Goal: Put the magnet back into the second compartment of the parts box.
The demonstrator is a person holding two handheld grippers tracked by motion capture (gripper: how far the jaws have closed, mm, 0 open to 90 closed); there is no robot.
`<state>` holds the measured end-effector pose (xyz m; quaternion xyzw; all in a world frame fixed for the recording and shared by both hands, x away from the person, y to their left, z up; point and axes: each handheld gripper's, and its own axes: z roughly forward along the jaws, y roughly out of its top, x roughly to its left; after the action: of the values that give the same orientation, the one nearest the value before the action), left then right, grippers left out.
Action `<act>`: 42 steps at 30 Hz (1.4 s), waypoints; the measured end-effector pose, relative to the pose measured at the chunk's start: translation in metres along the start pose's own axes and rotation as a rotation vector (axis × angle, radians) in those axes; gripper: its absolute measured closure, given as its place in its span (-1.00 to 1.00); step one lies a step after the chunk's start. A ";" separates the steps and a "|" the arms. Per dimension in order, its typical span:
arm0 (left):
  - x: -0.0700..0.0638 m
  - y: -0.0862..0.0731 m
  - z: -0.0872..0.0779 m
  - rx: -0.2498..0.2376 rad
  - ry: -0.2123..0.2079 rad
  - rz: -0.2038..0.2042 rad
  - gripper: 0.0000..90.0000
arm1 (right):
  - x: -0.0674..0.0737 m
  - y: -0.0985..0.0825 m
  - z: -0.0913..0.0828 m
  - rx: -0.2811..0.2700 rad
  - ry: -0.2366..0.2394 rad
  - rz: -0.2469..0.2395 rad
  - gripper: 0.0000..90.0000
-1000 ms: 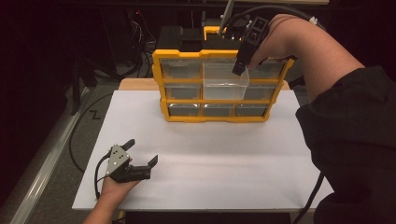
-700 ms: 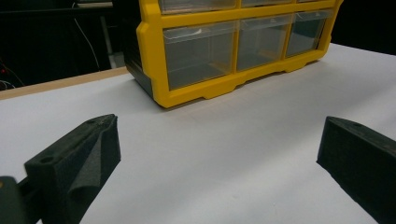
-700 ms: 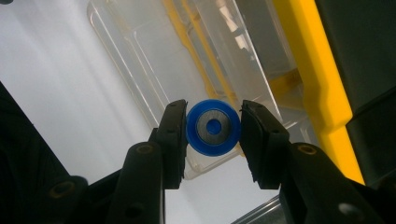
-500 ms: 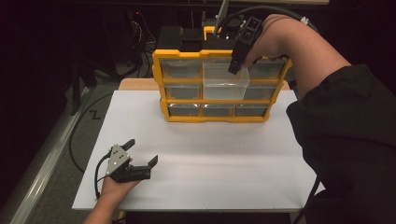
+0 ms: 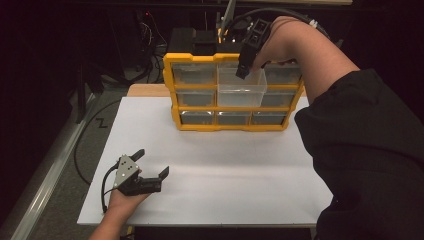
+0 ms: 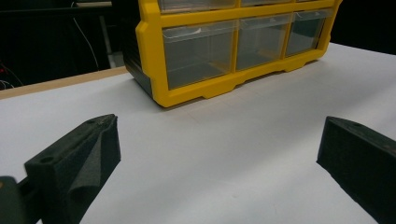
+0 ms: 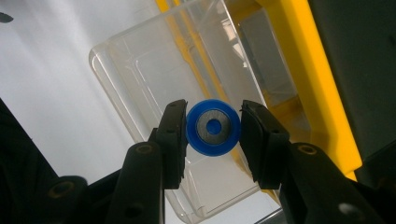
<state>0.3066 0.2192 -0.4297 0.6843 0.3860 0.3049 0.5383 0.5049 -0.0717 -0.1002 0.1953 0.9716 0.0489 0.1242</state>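
holding a blue disc [image 7: 213,127] between the pads, my right gripper [image 7: 213,128] hangs just above the pulled-out clear drawer [image 7: 187,93]; both black jaws press on the disc's rim from either side. i can read no brand, label or writing anywhere, neither on the yellow organizer [image 5: 170,80] nor on the drawers.

the disc is round, glossy blue plastic with a grey metal-looking ring and a small blue centre. the drawer is a transparent, smooth rectangular tub with rounded corners. it sticks out of the organizer's top row, middle slot [image 5: 241,86]. the organizer is a boxy yellow frame with three rows of see-through drawers, standing at the far edge of a white matte sheet [image 5: 215,170] on the table.

the right gripper view gives me the disc and the inside of the tub from above, while in the high view the disc is too small to make out behind the jaws [image 5: 246,62]. the high view places my left gripper [image 5: 150,167] resting on the sheet near the front left corner, well apart from the organizer. the left gripper view looks low across the sheet at the organizer's bottom row [image 6: 196,51]; its jaws stand wide apart, released, with nothing between them.
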 end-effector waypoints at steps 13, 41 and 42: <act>0.000 0.000 0.000 -0.002 0.000 -0.001 -1.00 | 0.000 -0.001 -0.001 -0.018 0.016 0.002 0.19; -0.001 0.000 0.000 0.001 0.004 0.004 -1.00 | 0.016 -0.038 -0.002 -0.033 0.030 0.025 -0.26; -0.001 0.000 0.000 0.003 0.004 0.005 -1.00 | 0.017 -0.040 -0.003 -0.033 0.030 0.025 -0.27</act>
<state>0.3061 0.2184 -0.4298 0.6854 0.3856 0.3073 0.5358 0.4742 -0.1020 -0.1073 0.2045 0.9699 0.0697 0.1122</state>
